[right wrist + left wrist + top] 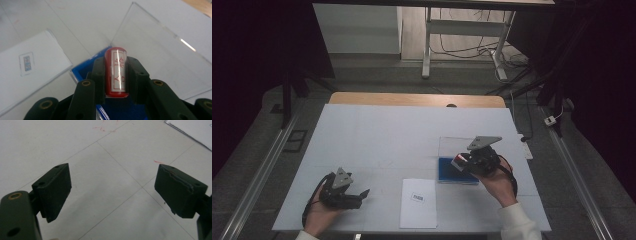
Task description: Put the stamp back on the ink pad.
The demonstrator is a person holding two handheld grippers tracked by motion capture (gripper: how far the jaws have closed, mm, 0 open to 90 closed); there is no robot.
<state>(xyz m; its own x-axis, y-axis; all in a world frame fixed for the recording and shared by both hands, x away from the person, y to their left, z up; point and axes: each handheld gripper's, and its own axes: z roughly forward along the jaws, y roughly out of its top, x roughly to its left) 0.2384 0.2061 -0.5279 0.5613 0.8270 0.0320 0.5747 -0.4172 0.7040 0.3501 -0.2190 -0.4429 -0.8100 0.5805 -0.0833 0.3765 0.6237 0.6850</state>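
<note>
Two grippers are at the table, one in each hand. We note the right gripper (460,161) at the right side, its jaws clamped on a red stamp (116,72), a cylinder with a white label of red characters. In the high view the stamp's end (457,160) points left. It is held just above a blue tray (447,172), whose clear lid (160,52) stands open on the far side. The right hand (497,181) grips the tool from the near side.

We find the left gripper (362,194) low at the near left, its jaws spread wide with nothing between them, bare table (105,157) showing through the gap. A white sheet (419,204) bearing a small printed mark (418,198) lies flat at the near edge, between the two grippers and just left of the tray.
</note>
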